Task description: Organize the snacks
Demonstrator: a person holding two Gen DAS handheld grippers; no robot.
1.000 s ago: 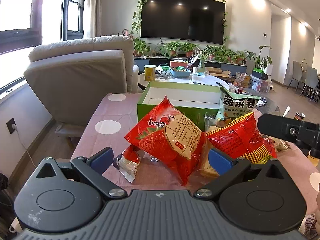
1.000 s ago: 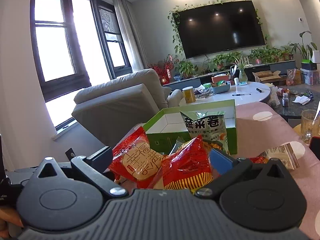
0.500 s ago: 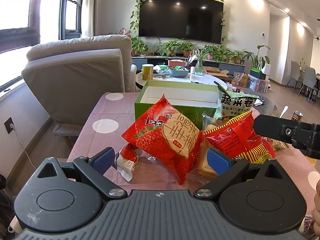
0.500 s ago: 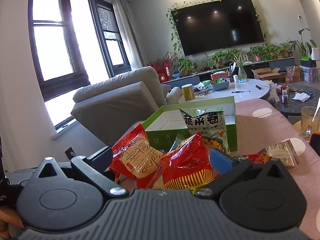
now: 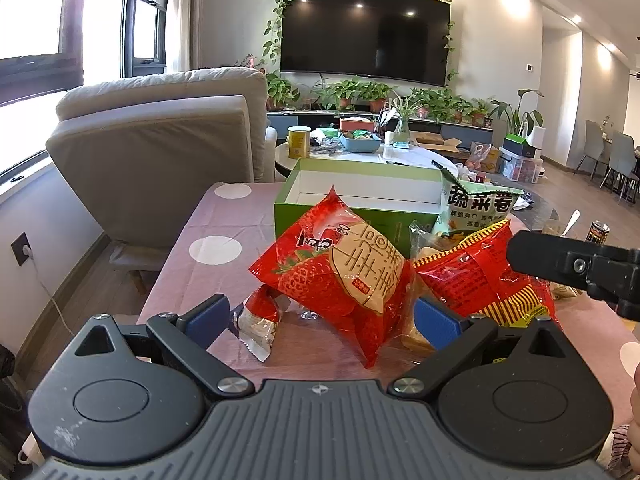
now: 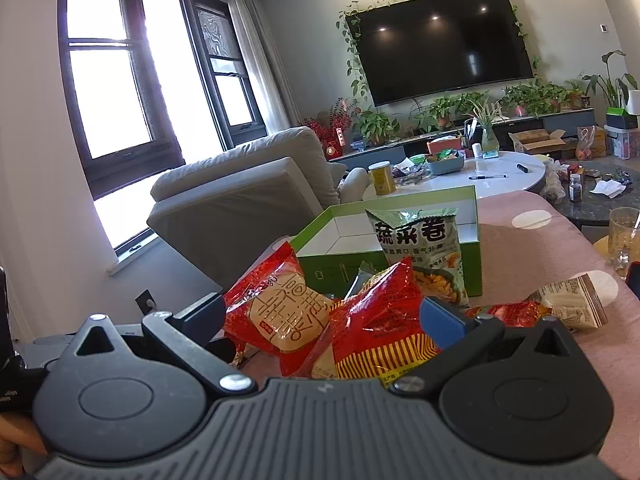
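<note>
Tongs agape, yellow packet perhaps half-hidden

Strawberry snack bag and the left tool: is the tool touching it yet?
Apart. The left wrist view shows the left tool open, its blue pads either side of the strawberry snack bag, with pink tablecloth visible between each pad and the bag.

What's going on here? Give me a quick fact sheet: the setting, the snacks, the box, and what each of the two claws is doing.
setting: living room, pink polka-dot tablecloth
box: green box, open, white inside, no snacks seen in it
snacks: red strawberry packet; red-and-yellow striped packet; green vegetable-roll bag upright against the box; small red wrapper
left gripper: open, holding nothing
right gripper: open, holding nothing
</note>
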